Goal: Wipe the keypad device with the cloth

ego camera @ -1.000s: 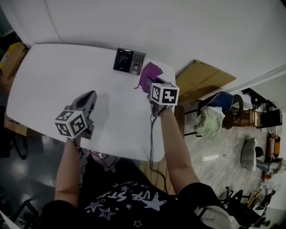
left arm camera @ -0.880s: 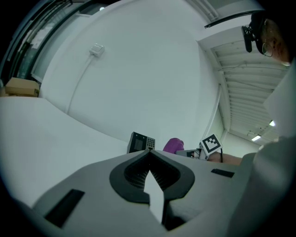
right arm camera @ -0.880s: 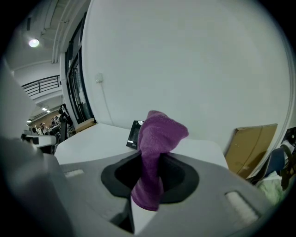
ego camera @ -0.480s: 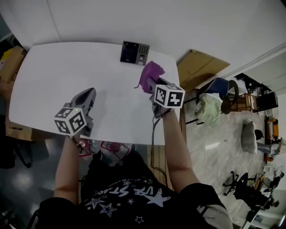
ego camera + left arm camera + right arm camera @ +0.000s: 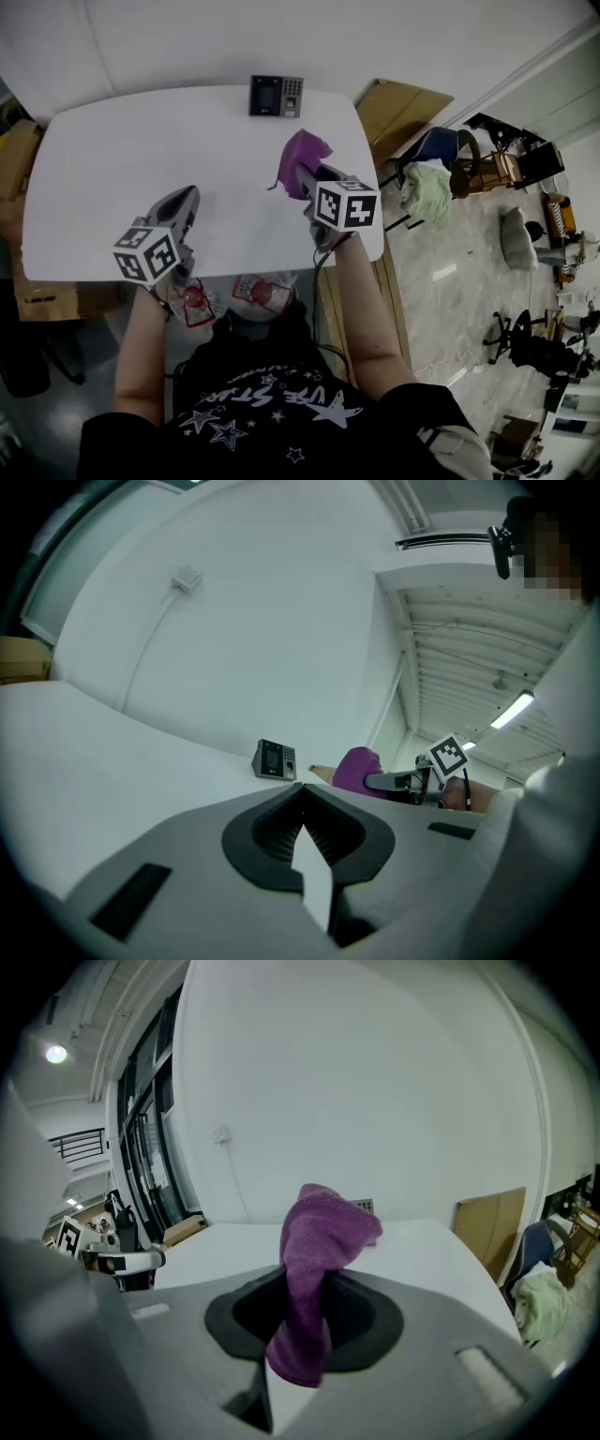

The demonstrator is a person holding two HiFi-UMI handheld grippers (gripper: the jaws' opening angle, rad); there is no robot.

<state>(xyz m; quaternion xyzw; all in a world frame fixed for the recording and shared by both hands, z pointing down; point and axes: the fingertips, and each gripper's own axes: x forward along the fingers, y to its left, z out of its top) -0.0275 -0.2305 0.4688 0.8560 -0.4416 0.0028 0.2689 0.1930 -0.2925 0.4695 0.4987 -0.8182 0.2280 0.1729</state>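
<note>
Two grippers are held over the white table (image 5: 122, 159). The left gripper (image 5: 187, 199), jaws pressed together on nothing, is near the front edge, with bare tabletop ahead. The keypad device (image 5: 276, 97) stands at the far edge. The right gripper (image 5: 307, 183) pinches the purple cloth (image 5: 302, 157) near the table's right edge.

Hovering over the near part of the tabletop (image 5: 112, 141), well apart from the keypad device (image 5: 276, 97) sitting at the far edge, just before the wall (image 5: 281, 37). Facing bare white surface all the way from the left gripper (image 5: 190, 199), jaws together and empty, to the device. Holding the purple cloth (image 5: 302, 155) bunched in the right gripper (image 5: 307, 180), partly screening that gripper's own view of the device.
</note>
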